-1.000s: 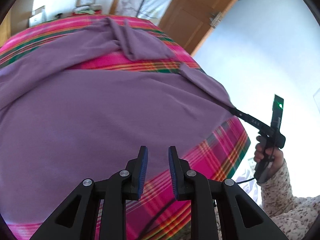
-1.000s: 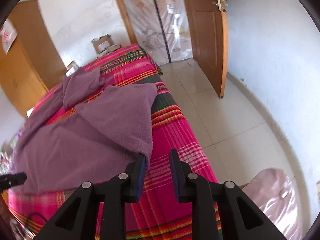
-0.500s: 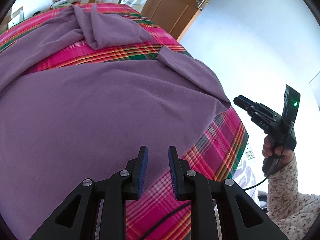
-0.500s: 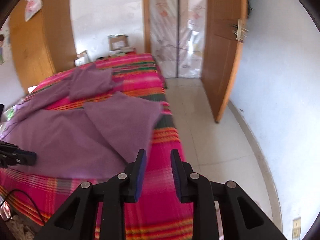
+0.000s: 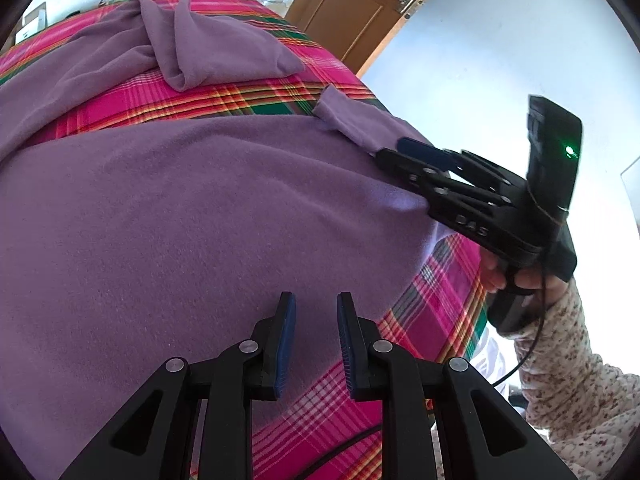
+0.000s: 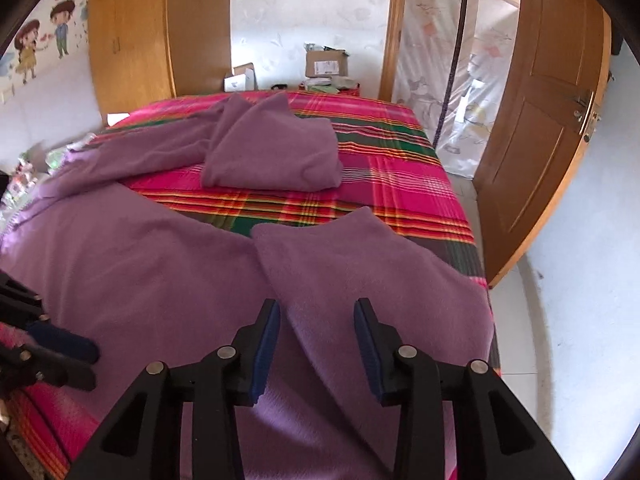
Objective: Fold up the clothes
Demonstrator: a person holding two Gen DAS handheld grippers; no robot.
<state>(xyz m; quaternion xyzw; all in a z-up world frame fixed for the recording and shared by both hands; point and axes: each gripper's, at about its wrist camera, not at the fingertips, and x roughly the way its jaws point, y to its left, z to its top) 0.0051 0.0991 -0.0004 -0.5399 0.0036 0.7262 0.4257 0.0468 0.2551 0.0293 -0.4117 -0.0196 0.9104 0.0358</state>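
both claws released: left claw (image 5: 316, 344) and right claw (image 6: 316, 354) hover over the soft purple fleece garment (image 5: 192, 216) on the plaid bed (image 6: 380, 168); next, pinch an edge for folding.

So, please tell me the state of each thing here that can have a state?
Left gripper: open, holds nothing, over the garment's near edge.
Right gripper: open, empty, above the folded-in sleeve.
Large purple fleece garment: spread flat on the bed, one sleeve folded onto its body.
Far purple sleeve: folded over itself.
Brown wooden door: open.
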